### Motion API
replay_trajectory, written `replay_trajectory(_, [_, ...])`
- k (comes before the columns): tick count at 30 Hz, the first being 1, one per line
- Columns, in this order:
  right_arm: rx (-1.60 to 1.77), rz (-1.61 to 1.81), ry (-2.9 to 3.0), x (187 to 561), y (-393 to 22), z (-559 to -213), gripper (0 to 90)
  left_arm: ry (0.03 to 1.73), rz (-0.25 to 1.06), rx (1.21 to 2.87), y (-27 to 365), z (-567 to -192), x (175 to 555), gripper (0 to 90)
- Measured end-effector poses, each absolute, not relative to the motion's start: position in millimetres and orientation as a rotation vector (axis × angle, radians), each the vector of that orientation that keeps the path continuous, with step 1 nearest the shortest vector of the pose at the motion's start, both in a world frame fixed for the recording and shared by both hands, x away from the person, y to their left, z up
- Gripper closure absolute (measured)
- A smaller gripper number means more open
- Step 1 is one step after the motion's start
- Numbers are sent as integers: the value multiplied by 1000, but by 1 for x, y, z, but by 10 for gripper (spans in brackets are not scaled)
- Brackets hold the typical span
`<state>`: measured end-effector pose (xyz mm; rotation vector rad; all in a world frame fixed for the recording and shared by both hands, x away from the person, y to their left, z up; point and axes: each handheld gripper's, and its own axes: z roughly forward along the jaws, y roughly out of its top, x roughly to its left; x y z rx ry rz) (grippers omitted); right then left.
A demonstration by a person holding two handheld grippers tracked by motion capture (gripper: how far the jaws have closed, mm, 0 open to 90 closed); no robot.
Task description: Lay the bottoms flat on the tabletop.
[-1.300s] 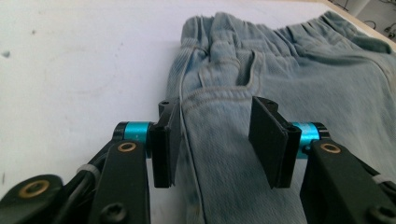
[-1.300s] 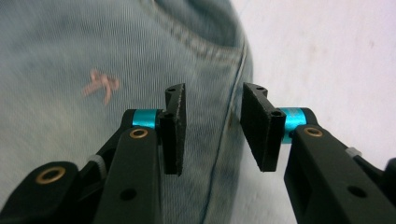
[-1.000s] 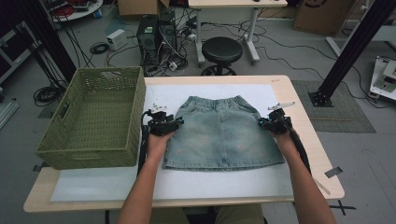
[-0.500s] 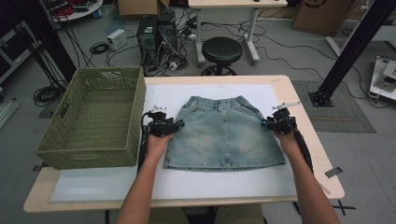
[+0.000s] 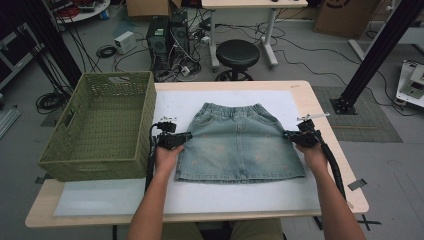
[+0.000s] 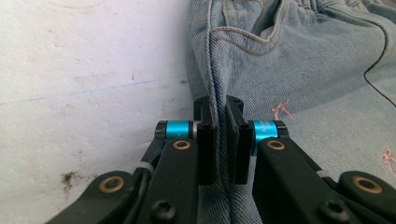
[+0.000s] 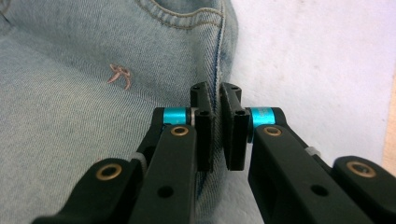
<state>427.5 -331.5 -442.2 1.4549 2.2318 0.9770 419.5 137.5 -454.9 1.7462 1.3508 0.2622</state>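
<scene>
A light blue denim skirt [image 5: 239, 142] lies flat on the white mat, waistband toward the far side. My left gripper [image 5: 186, 135] is at the skirt's left side seam, shut on it; its jaws have just been closing on the seam [image 6: 218, 100] that runs up between them. At the skirt's right side seam [image 7: 217, 56] my right gripper [image 5: 286, 134] is shut on the edge of the denim, after opening a little and closing again. Small pink embroidered marks [image 7: 119, 74] dot the fabric.
A green woven basket [image 5: 102, 125] stands empty at the table's left, close beside my left hand. The white mat [image 5: 175, 195] covers most of the wooden table [image 5: 345, 185]. A black stool [image 5: 237, 52], computer gear and cables lie beyond the far edge.
Both hands have stayed at the skirt's two sides. The skirt lies as it did.
</scene>
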Motion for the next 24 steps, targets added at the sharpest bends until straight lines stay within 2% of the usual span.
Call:
replay_trajectory(5, [1431, 942, 2218, 425, -327, -443, 851, 1344, 272, 1746, 138, -455, 419, 831])
replay_trajectory(9, [1367, 936, 2207, 419, -321, -438, 719, 1309, 301, 1760, 140, -453, 414, 683])
replay_trajectory(11, [1338, 964, 2193, 415, -323, -433, 687, 1303, 301, 1755, 142, -452, 411, 627])
replay_trajectory(20, [1363, 990, 2148, 387, -335, -425, 584, 1268, 300, 1764, 143, -448, 390, 584])
replay_trajectory(24, [1389, 989, 2162, 376, -338, -431, 574, 1258, 272, 1760, 146, -450, 377, 571])
